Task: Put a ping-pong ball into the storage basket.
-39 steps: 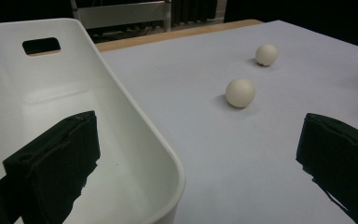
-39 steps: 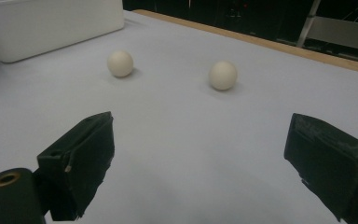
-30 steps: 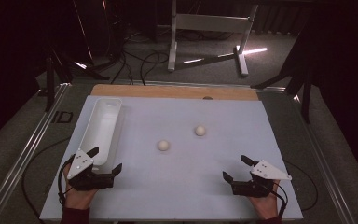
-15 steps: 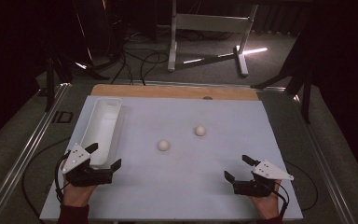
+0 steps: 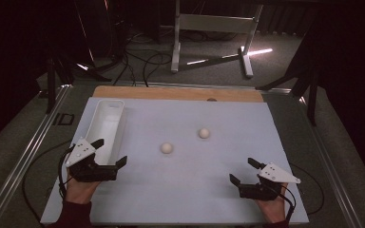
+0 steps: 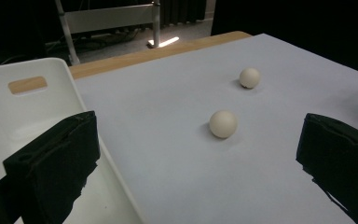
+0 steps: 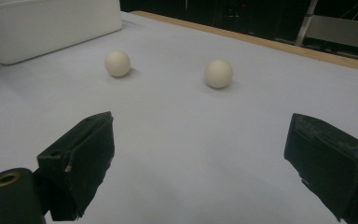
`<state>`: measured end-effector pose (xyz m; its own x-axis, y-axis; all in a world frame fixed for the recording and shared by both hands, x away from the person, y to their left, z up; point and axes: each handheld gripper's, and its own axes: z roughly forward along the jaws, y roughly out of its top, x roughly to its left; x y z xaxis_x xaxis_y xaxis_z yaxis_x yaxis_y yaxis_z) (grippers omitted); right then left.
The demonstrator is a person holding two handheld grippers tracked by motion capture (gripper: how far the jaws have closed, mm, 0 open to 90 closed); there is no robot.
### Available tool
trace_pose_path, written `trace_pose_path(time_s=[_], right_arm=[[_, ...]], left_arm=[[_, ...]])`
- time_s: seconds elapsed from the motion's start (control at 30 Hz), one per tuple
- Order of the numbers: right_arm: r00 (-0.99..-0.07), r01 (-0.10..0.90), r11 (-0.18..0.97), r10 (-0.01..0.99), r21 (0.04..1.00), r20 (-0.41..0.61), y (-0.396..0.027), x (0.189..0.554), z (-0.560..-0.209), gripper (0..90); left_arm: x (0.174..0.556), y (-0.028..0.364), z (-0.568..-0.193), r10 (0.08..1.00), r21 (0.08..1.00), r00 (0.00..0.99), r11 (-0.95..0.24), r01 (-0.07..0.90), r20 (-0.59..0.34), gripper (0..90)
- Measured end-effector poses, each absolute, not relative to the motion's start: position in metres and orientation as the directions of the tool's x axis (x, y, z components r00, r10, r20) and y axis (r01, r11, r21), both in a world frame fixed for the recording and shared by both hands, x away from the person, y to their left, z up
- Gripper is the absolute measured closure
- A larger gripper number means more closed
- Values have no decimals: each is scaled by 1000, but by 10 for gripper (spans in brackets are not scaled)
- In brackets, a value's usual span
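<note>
The room is dark. Beyond the table, a grey floor carries black cables and a white metal stand (image 5: pixel 212 35), with a strip of light beside its foot.

The table (image 5: pixel 38 142) has metal rails along both sides. A white sheet (image 5: pixel 185 190) covers most of its top; a bare wooden strip (image 5: pixel 178 93) shows along the far edge, ahead of both grippers.

A white bin (image 5: pixel 105 127) lies lengthwise on the sheet, directly ahead of the left gripper (image 5: pixel 109 152). One jaw of this gripper hangs over the bin's near end. In the left gripper view, the bin's (image 6: pixel 28 107) far wall has a handle slot.

The left gripper's jaws stand wide apart and hold nothing. The right gripper (image 5: pixel 241 171) sits near the sheet's near edge, jaws likewise wide apart and holding nothing.

Two pale balls rest on the sheet, near each other but apart. The near ball (image 5: pixel 167 148) lies ahead and to the right of the left gripper, between the two grippers. The far ball (image 5: pixel 204 133) lies ahead and to the left of the right gripper. Neither ball touches a gripper or the bin.
</note>
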<state>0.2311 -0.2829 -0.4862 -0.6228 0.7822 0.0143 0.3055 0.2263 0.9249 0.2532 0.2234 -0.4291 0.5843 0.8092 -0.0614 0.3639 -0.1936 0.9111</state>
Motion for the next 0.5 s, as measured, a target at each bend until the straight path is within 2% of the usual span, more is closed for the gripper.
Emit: trace_pose_path(time_s=[0.33,0.5], right_arm=[[-622,306,231,783,924,10,-283,231,-487,81],[-622,309,237,783,921,8,-282,231,-488,81]], left_arm=[[263,208,-421,800,901,599,-246,358,-19,0],[269,201,-419,794,898,607,-244,366,-32,0]])
